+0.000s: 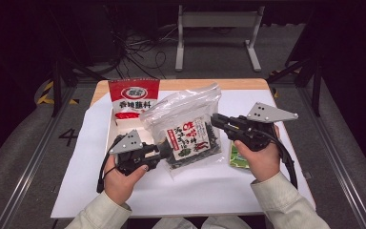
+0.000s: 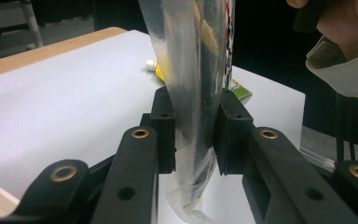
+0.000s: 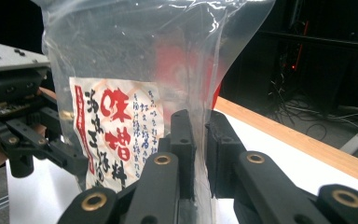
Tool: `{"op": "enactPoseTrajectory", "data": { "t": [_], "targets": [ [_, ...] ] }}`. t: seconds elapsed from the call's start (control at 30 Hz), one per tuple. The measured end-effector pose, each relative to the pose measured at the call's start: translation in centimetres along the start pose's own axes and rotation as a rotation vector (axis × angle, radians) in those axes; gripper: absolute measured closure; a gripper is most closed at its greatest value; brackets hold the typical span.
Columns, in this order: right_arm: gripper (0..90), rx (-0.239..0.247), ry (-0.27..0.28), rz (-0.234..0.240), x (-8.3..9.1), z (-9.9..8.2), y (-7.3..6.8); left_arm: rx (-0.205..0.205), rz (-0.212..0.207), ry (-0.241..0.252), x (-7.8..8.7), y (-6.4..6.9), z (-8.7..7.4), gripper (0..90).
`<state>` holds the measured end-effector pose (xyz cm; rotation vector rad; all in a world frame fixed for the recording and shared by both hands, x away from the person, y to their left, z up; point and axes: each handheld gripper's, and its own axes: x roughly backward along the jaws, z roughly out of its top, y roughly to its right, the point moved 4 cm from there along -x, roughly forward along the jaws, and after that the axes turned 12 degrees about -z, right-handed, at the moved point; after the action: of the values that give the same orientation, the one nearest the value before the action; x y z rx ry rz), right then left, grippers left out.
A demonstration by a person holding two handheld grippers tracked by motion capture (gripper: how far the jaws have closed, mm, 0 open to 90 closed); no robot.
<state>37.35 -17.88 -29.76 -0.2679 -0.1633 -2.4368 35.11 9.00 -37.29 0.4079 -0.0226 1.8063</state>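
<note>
The high view looks forward and down from above the person's side onto the white-covered wooden table (image 1: 124, 191), taking in both hands. The left gripper view sits close behind its black jaws, facing across the table toward the other sleeve. The right gripper view looks back the opposite way. All three share the clear plastic zip bag holding a seaweed packet (image 1: 190, 131) (image 2: 196, 70) (image 3: 135, 70)

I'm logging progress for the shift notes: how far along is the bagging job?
Done: the seaweed packet sits inside the clear zip bag. In hand: both tongs hold the bag off the table, the left tongs clamped on its lower edge, the right tongs pinching its side film. Left: the bag's top looks unsealed; the red packet and green packet lie outside.
</note>
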Motion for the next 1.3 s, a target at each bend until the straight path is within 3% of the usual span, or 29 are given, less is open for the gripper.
{"op": "enactPoseTrajectory", "data": {
  "t": [0.23, 0.47, 0.63, 0.8, 1.0, 1.17, 1.3],
  "targets": [
    [78.5, 0.004, -0.011, -0.017, 0.4, -0.1, 0.5, -0.017, -0.002, -0.041, 0.4, 0.2, 0.9, 72.9],
    [76.1, -0.015, -0.012, -0.027, 0.9, -0.3, 1.2, -0.043, 0.027, -0.066, 1.6, -0.3, 1.9, 73.0],
    [72.8, -0.012, -0.033, -0.046, 1.0, -1.0, 1.8, -0.058, 0.051, -0.12, 2.7, -0.5, 2.3, 73.0],
    [72.0, -0.017, -0.056, -0.059, 1.1, -1.9, 2.4, -0.054, 0.074, -0.086, 4.1, -1.0, 2.8, 73.0],
    [70.2, -0.019, -0.123, -0.084, 0.8, -4.5, 3.2, -0.052, 0.077, -0.061, 5.6, -1.0, 3.7, 72.9],
    [67.0, -0.01, -0.164, -0.096, 0.4, -6.2, 3.4, -0.04, 0.07, -0.048, 6.0, -1.2, 4.1, 72.9],
    [66.3, -0.003, -0.2, -0.1, 0.1, -7.3, 3.6, -0.044, 0.09, -0.037, 6.5, -1.6, 4.7, 73.0]
  ]
}}
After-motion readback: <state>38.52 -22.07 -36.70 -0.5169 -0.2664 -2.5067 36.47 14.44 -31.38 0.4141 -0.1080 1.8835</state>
